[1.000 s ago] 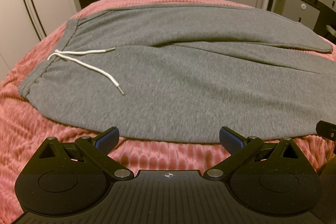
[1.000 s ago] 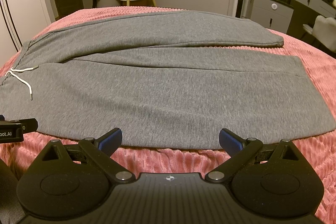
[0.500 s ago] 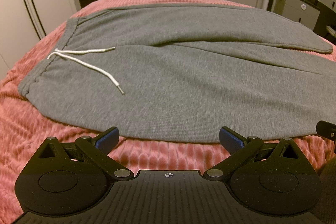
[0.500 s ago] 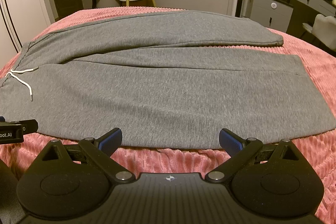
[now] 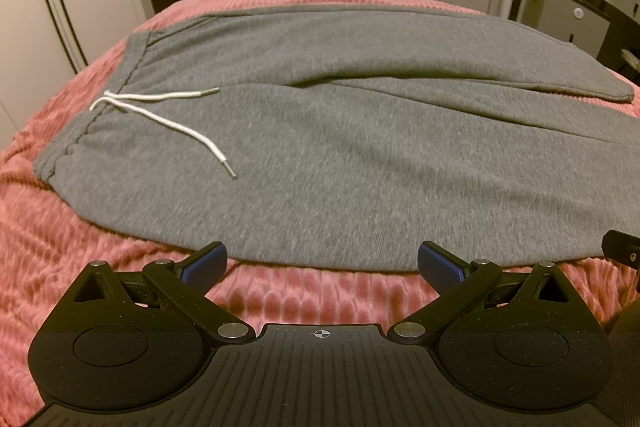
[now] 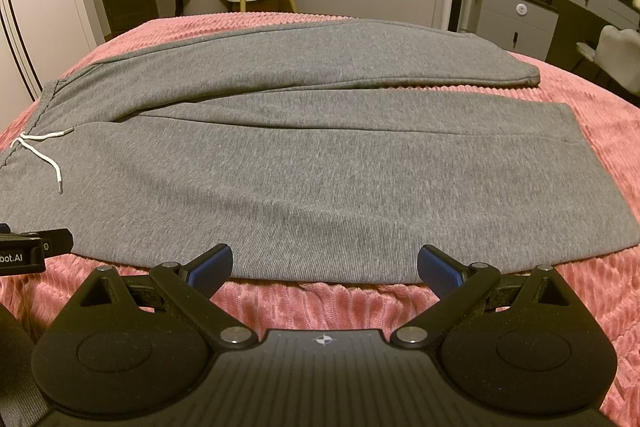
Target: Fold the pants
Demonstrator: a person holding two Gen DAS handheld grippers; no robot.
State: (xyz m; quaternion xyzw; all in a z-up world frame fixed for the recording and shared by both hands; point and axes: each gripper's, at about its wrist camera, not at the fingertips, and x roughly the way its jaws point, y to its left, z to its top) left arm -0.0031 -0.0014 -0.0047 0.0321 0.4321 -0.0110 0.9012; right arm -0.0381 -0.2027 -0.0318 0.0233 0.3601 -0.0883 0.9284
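Left tool (image 5: 322, 263) and right tool (image 6: 325, 263), both spread wide and holding nothing, hover just short of the near edge of the grey pants (image 5: 340, 147). Pants lie flat across the pink bedspread (image 5: 60, 247), waistband at 9 o'clock, hems at 3 o'clock; drawstring (image 5: 160, 115) loose. Placement suits gripping the near leg's edge.

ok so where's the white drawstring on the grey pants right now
The white drawstring lies loose on the grey sweatpants by the waistband, on the left in the left wrist view, at the far left edge in the right wrist view.
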